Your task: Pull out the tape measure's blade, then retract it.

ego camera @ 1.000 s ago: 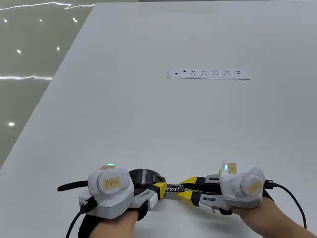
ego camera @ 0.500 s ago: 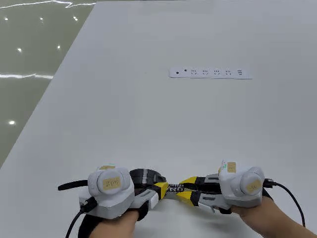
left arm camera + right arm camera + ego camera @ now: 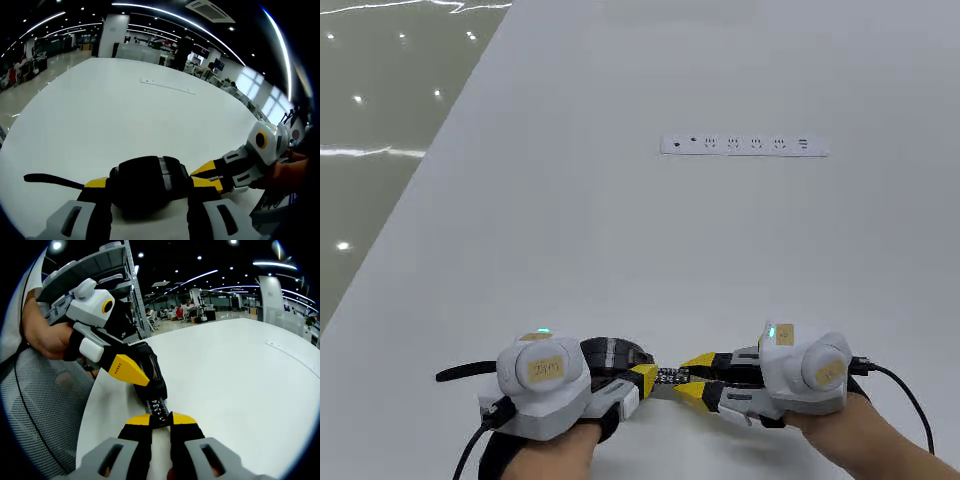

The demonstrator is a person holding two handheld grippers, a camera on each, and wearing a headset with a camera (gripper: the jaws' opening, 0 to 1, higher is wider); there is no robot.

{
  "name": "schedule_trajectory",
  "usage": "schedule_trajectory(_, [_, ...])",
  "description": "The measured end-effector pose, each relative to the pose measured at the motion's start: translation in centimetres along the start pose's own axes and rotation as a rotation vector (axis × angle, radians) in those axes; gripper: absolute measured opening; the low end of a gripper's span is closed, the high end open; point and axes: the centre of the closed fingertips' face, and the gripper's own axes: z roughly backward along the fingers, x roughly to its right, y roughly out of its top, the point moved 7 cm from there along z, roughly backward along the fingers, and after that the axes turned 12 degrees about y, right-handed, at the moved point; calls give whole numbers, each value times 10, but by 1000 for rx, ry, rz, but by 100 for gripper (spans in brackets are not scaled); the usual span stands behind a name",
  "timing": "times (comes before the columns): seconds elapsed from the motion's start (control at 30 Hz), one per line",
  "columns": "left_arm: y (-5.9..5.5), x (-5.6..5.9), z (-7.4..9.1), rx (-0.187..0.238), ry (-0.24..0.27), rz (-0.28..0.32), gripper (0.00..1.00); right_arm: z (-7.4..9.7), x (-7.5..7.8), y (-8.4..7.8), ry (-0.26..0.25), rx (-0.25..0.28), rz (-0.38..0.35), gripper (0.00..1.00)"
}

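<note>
Your left gripper (image 3: 150, 186) clamps its jaws on the black tape measure (image 3: 145, 172), low at six o'clock on the white table (image 3: 620, 230). Your right gripper (image 3: 160, 420) pinches the short exposed blade (image 3: 158, 409) running toward three o'clock. A power strip (image 3: 744, 146) lies well apart at one o'clock.

White left claw (image 3: 150, 186) and right claw (image 3: 160, 420) bear yellow tips, tan labels (image 3: 545, 369), black cables (image 3: 910, 396).

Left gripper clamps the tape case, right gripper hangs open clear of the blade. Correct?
No. The right gripper is shut on the blade, at its short pulled-out end, as the right gripper view shows. The left gripper does clamp the tape case.
</note>
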Motion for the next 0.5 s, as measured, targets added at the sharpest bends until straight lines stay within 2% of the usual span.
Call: schedule_trajectory(0.5, [-1,3,0,-7,21,-41,57,-7,0,-2,-14,-21,25,11])
